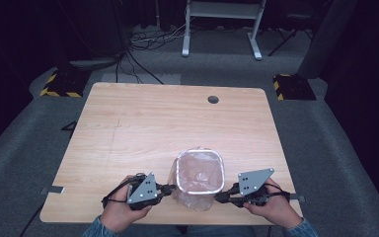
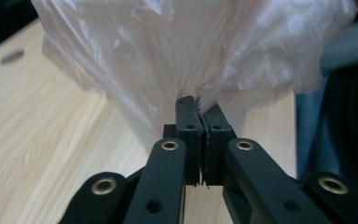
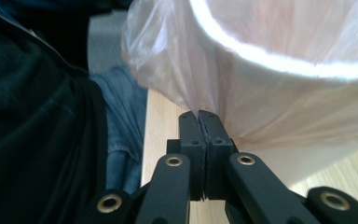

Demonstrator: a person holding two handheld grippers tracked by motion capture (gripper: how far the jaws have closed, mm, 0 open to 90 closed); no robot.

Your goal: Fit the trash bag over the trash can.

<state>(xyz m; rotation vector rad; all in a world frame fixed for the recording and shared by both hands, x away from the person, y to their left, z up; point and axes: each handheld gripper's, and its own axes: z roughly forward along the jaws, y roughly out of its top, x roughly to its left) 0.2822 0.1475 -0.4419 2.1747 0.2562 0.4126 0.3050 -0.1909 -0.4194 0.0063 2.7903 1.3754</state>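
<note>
Left claw [image 2: 200,109] and right claw [image 3: 199,116] both clenched on thin pink bag [image 1: 197,197] lining small white bin [image 1: 200,190], lower centre of surface [image 1: 128,128]. Probably light, flimsy, slippery, tearable; best gripped at gathered folds.

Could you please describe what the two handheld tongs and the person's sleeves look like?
Both the left tongs and the right tongs are black, each topped by a grey three-cornered plate with small dark dots. A black cable loops from each. Close up, the flat black jaw arms carry brass-coloured rivets. The person's sleeves are blue denim.
</note>
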